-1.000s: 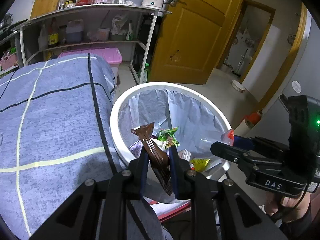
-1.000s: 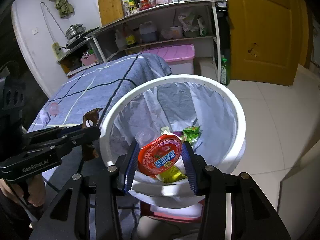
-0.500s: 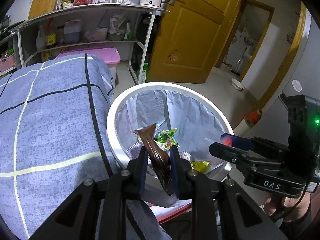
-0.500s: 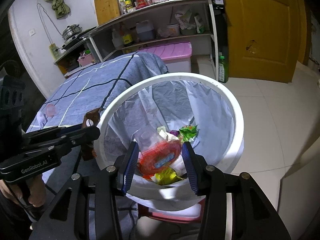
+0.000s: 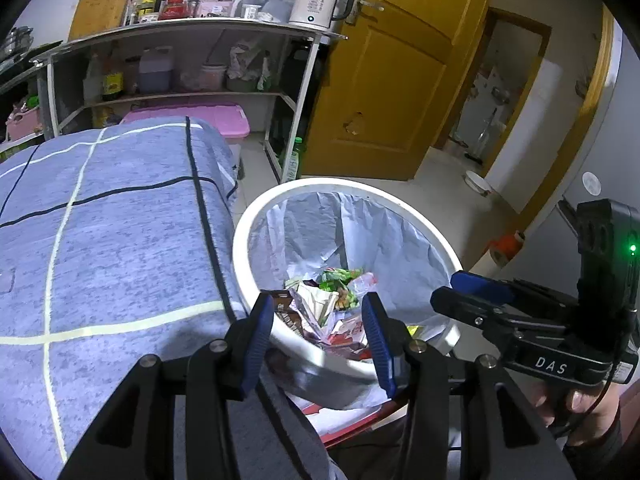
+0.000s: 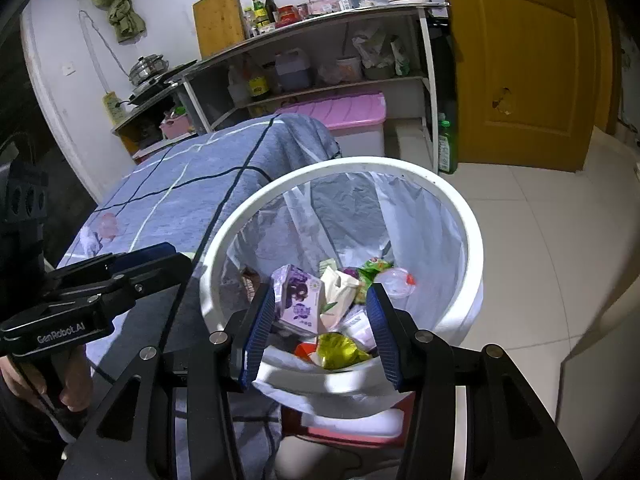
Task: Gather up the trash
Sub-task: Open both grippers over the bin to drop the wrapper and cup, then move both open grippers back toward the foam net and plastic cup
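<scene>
The left hand-held gripper [image 5: 318, 322] has just been opening — nothing sits between its jaws now. The right hand-held gripper [image 6: 320, 318] also gapes empty. Both hang over the white bin [image 6: 474, 240] beside the cloth-covered surface [image 5: 104, 240] — wrappers and trash [image 6: 320, 300] lie inside.

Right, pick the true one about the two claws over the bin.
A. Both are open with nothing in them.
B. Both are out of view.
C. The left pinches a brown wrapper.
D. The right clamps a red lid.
A: the left claw and right claw stand apart over the white bin, nothing between their pads; the trash lies below in the liner.
</scene>
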`<state>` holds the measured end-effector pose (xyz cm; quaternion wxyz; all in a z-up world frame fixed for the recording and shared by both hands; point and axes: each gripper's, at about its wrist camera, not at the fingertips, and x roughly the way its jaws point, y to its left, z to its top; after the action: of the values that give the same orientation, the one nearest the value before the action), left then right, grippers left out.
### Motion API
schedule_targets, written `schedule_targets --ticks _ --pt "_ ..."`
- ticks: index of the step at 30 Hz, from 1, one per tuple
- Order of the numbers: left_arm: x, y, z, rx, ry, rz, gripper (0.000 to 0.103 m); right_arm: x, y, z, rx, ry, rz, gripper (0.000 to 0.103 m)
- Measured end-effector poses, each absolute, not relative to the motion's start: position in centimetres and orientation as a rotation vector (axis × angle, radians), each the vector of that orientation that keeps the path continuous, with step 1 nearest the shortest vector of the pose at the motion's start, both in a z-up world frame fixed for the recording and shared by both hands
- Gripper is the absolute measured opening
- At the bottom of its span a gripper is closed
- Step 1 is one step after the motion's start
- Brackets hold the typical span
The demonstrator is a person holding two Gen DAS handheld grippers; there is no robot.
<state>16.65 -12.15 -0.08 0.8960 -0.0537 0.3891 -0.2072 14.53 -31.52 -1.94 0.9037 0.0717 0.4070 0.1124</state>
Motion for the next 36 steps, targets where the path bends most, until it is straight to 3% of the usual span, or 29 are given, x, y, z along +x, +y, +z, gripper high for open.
schedule_targets --ticks 36 --pt "9.8 -3.4 0.3 -0.180 0.749 -0.194 0.048 10.8 -23.0 -0.2 0.072 0.808 0.446 0.049"
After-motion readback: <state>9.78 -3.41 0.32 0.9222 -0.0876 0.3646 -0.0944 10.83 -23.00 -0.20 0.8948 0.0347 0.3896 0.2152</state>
